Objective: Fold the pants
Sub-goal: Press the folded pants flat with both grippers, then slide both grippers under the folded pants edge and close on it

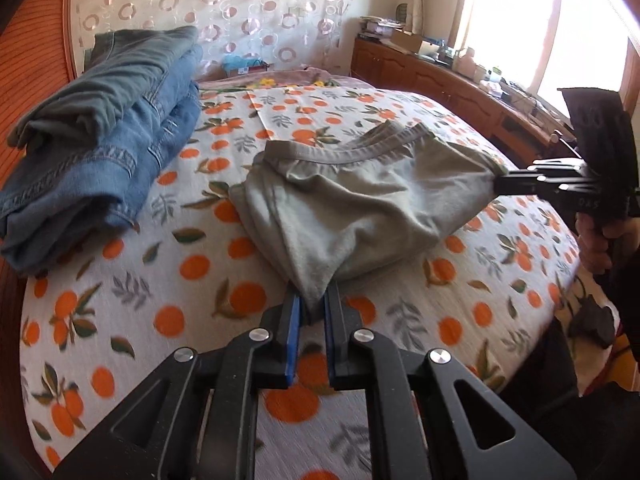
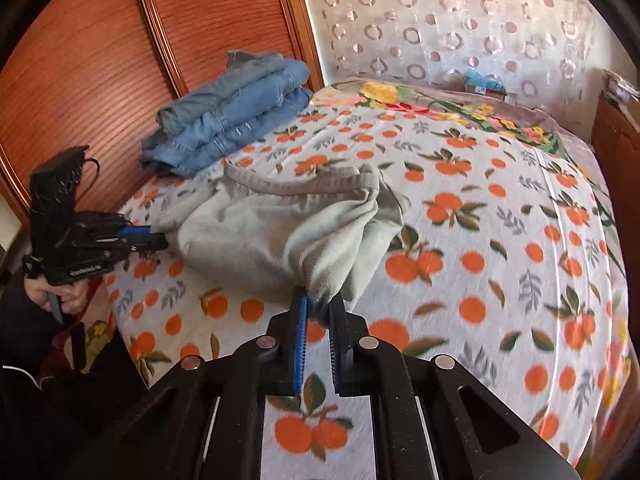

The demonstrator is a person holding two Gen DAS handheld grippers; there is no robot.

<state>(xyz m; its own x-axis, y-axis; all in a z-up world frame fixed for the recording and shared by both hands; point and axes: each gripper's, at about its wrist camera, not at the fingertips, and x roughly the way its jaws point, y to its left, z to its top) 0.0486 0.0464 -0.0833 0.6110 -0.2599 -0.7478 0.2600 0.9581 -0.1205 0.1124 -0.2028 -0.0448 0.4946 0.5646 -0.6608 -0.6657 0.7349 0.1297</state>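
Both grippers pinch grey pants [image 1: 352, 200] on the bed [image 1: 160, 320]

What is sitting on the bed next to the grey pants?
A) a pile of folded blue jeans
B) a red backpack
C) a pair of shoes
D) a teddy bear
A: a stack of folded blue jeans lies on the orange-print bed cover, just beside the grey pants that the left gripper and right gripper are both pinching.

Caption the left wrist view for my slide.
Both grippers pinch grey pants beside folded jeans.
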